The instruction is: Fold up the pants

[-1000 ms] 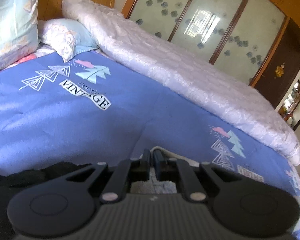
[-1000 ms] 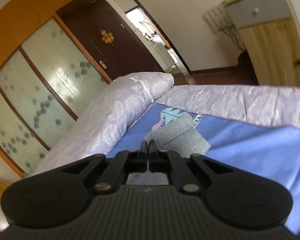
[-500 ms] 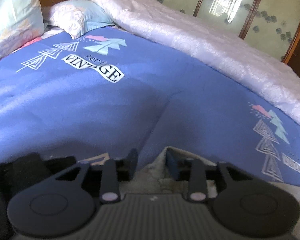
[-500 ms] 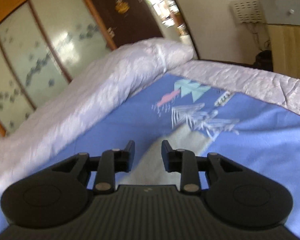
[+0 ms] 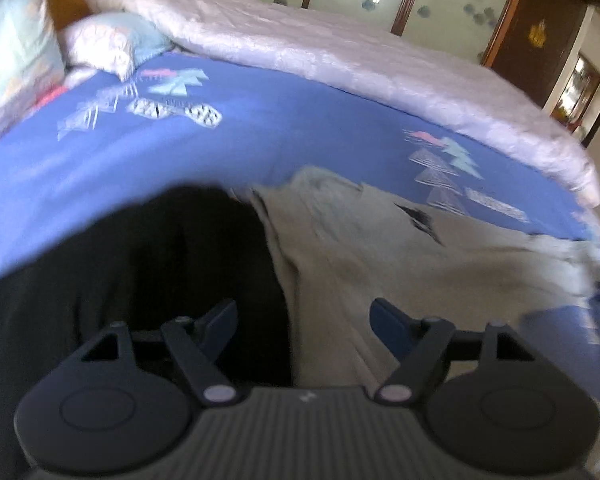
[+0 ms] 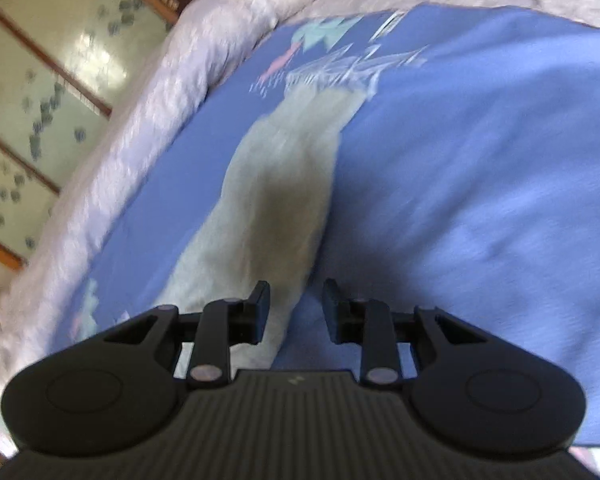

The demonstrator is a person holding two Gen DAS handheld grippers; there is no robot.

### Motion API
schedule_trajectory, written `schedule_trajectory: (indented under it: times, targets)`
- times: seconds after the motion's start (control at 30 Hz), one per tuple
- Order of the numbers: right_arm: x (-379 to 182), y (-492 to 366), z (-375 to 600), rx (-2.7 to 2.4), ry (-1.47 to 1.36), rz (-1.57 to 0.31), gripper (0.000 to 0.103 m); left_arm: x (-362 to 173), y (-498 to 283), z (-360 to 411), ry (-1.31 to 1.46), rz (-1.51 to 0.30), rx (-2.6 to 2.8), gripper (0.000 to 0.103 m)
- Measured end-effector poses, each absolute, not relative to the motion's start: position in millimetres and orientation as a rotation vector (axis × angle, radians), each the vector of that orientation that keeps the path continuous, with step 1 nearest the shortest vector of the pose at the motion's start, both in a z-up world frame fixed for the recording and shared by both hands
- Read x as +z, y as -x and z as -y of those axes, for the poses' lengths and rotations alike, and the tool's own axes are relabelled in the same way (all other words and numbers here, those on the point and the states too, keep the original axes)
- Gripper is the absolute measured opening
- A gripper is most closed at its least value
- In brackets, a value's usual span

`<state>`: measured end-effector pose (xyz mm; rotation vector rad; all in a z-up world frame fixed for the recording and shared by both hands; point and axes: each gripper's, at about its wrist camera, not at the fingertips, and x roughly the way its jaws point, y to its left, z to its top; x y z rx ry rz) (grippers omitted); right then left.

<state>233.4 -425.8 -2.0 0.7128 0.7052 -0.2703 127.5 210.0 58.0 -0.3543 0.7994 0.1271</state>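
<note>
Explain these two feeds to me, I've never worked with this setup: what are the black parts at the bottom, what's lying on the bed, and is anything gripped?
The black parts are two hand-held grippers, each carrying its own camera that looks along its fingers. One view is from the left gripper, the other from the right gripper. On the blue bedspread lie grey pants, with dark clothing beside them. In the right view a pant leg stretches away. Both grippers are open above the cloth; neither holds anything.

Both jaws now stand apart: the left hand-held gripper and right hand-held gripper no longer pinch the grey pants, which lie released on the bed.
</note>
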Motion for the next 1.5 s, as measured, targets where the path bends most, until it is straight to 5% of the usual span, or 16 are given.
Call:
schedule_trajectory:
  times: [0.03, 0.23, 0.47, 0.6, 0.77, 0.83, 0.9, 1.03, 1.17, 1.3, 1.47, 1.5]
  targets:
    - [0, -237, 418, -0.299, -0.665, -0.706, 0.003, 54, -120, -207, 0.368, -0.803, 0.121, 0.076]
    - [7, -229, 420, -0.501, -0.557, -0.651, 0.002, 18, -118, -189, 0.317, -0.942, 0.142, 0.071]
    - [51, -186, 388, -0.385, -0.388, -0.655, 0.015, 24, -108, -189, 0.351, -0.926, 0.179, 0.071]
    - [72, -134, 343, -0.179, -0.390, -0.702, 0.039, 35, -89, -189, 0.381, -0.903, 0.149, 0.073]
    - [72, -66, 277, 0.013, -0.362, -0.773, 0.039, 36, -62, -185, 0.425, -0.925, 0.096, 0.075]
    - [68, -53, 254, 0.041, -0.357, -0.799, 0.039, 31, -50, -180, 0.435, -0.941, 0.079, 0.066]
    - [64, -43, 233, 0.056, -0.340, -0.820, 0.039, 24, -41, -173, 0.431, -0.957, 0.046, 0.022]
    - [49, -29, 210, 0.049, -0.336, -0.878, 0.039, 19, -23, -164, 0.306, -0.949, 0.103, 0.014]
    - [31, -29, 202, -0.023, -0.300, -0.945, 0.039, 23, 0, -185, 0.353, -0.946, 0.117, 0.018]
    - [35, -9, 198, -0.002, -0.374, -0.926, 0.040, 45, 28, -206, 0.467, -0.837, 0.068, 0.051]
    - [37, 18, 182, 0.024, -0.371, -0.907, 0.043, 68, 59, -282, 0.591, -0.679, 0.297, 0.060]
    - [36, 21, 181, 0.028, -0.372, -0.912, 0.043, 66, 63, -299, 0.622, -0.673, 0.358, 0.069]
